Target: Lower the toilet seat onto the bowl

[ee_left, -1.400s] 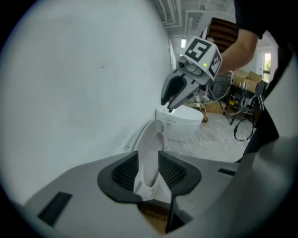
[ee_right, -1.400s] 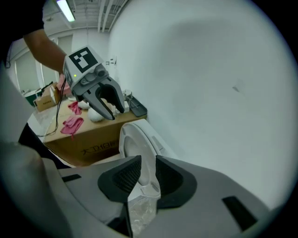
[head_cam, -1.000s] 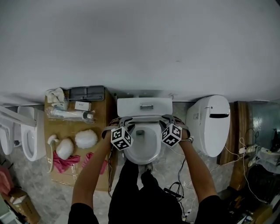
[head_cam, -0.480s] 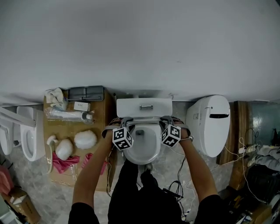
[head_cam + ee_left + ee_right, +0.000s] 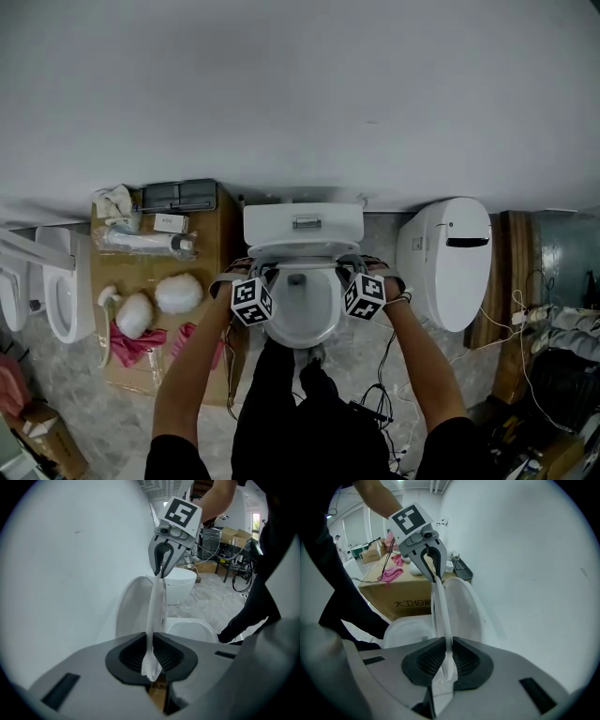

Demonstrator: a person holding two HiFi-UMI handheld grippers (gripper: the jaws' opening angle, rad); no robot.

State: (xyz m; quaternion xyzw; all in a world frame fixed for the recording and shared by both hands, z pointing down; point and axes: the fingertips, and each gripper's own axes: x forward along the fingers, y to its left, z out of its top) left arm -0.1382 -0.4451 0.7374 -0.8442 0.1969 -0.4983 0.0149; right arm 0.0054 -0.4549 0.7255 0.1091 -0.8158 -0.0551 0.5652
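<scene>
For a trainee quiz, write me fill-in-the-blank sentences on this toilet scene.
The left tongs and right tongs are both shut on the toilet ____.
It stands ____, not yet on the bowl.
The pink cloth lies on the ____ box.
Missing: seat; raised; cardboard.
Both tongs' jaws have just been closing, seat between them.

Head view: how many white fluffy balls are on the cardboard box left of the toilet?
2. One white fluffy ball lies near the box's left edge; the other beside it, nearer the toilet. The left arm may hide more.
</scene>
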